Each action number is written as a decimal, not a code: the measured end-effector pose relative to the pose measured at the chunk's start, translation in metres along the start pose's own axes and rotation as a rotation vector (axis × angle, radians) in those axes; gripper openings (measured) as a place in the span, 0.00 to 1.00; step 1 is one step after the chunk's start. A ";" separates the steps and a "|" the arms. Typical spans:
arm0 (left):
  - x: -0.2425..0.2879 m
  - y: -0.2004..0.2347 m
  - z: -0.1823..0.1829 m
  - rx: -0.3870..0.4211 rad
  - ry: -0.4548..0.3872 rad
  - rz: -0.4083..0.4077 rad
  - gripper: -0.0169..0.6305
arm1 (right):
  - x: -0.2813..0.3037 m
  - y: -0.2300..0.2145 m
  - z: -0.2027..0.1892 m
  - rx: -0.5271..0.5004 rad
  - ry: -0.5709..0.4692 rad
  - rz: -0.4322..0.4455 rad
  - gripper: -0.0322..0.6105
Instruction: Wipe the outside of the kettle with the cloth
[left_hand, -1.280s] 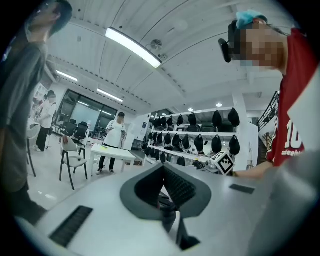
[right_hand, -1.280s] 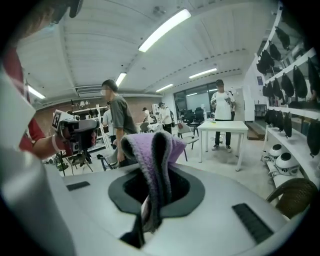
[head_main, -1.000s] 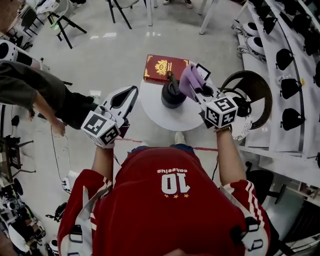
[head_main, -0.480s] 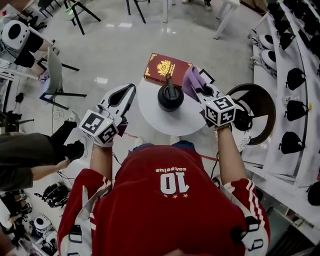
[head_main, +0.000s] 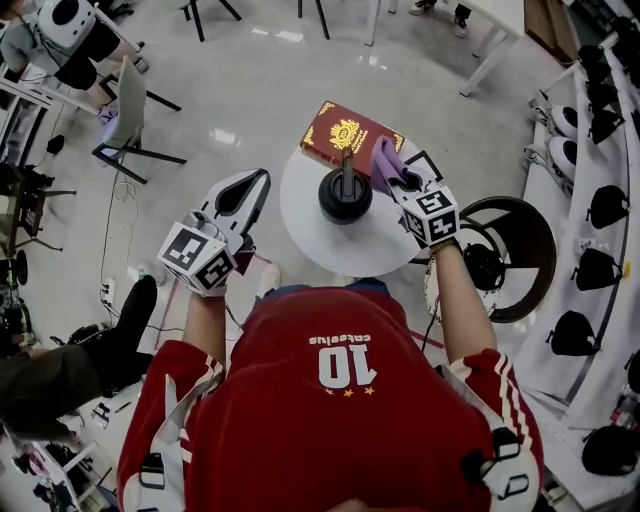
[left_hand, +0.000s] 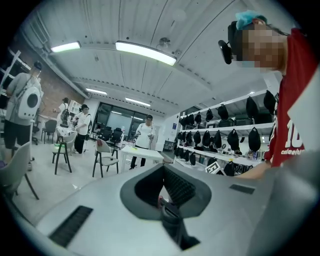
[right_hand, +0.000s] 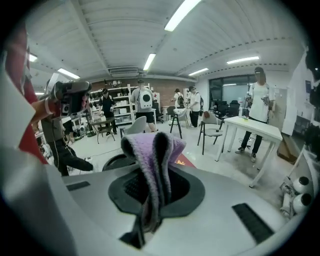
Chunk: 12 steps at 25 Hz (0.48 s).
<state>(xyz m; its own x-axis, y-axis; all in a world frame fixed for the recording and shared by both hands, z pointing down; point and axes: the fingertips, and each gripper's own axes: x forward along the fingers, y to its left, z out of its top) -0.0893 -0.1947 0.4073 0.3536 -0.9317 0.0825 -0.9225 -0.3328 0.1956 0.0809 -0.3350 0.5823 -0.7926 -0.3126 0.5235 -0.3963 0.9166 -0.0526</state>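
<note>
Containers: one, the black kettle (head_main: 345, 200). It stands upright near the middle of the round white table (head_main: 340, 245), with its handle arched over the top. We cannot see inside it. A red book (head_main: 345, 132) lies at the far edge of the table behind the kettle, partly overhanging.

Cloth: the purple cloth (head_main: 384, 165) is clamped in the right tool (head_main: 400, 180). The right gripper view shows a fold bulging above the jaws and a tail hanging below them. The cloth sits just beside the kettle's right side; we cannot tell whether they touch.

Change from the earlier frames: the head view has swung, so the book and the floor (head_main: 250, 90) show at a new angle. The kettle, book and table keep their arrangement. The right tool stays at the kettle's right with the cloth, and the left tool (head_main: 264, 177) has not moved relative to the table.

Pose: both forearms reach forward. The right tool is over the right part of the table, pointing forward and left toward the kettle. The left tool hangs off the left edge of the table, over the floor, with its jaws together and nothing between them.
</note>
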 end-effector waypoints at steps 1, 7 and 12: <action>-0.002 -0.001 -0.001 -0.001 0.002 0.015 0.04 | 0.006 -0.002 -0.005 -0.025 0.021 0.012 0.12; -0.014 -0.001 -0.011 -0.004 -0.002 0.076 0.04 | 0.039 -0.001 -0.030 -0.094 0.110 0.110 0.12; -0.021 -0.001 -0.013 -0.010 0.010 0.116 0.04 | 0.055 0.004 -0.045 -0.170 0.164 0.150 0.12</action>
<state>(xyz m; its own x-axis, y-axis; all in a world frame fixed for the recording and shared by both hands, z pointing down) -0.0936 -0.1727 0.4177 0.2457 -0.9626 0.1145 -0.9558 -0.2209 0.1939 0.0564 -0.3380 0.6488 -0.7457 -0.1386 0.6516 -0.1861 0.9825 -0.0039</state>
